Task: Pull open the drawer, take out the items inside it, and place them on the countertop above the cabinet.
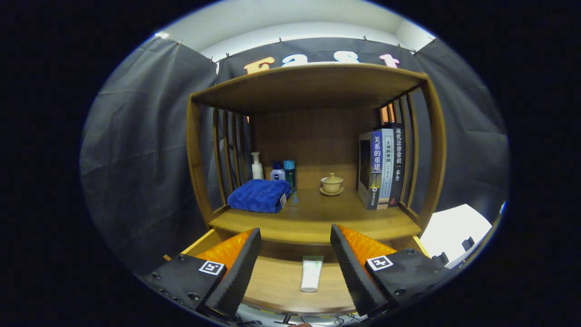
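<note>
Wooden cabinet (313,86), open-fronted, slatted sides. Its light wooden drawer (281,281) stands pulled out below the countertop (313,222).

One item lies flat on the drawer floor: a white squeeze tube with a pale green band (312,273). Long axis runs front to back, in line with the fingers; the green-banded end points in toward the cabinet, the plain white end points out toward the gripper. It sits between the two fingers, untouched by either.

Hand-held gripper (295,250): fingers spread wide above the drawer, nothing held.

On the countertop, left: a folded blue towel (259,195). Behind it, near the back panel, a white pump bottle (257,166), a small dark blue bottle with a white body (277,172), and a teal bottle (289,172), close together. Centre: a cream lidded teacup on a saucer (332,184), apart from the rest. Right: upright books (381,168) against the slats.
</note>
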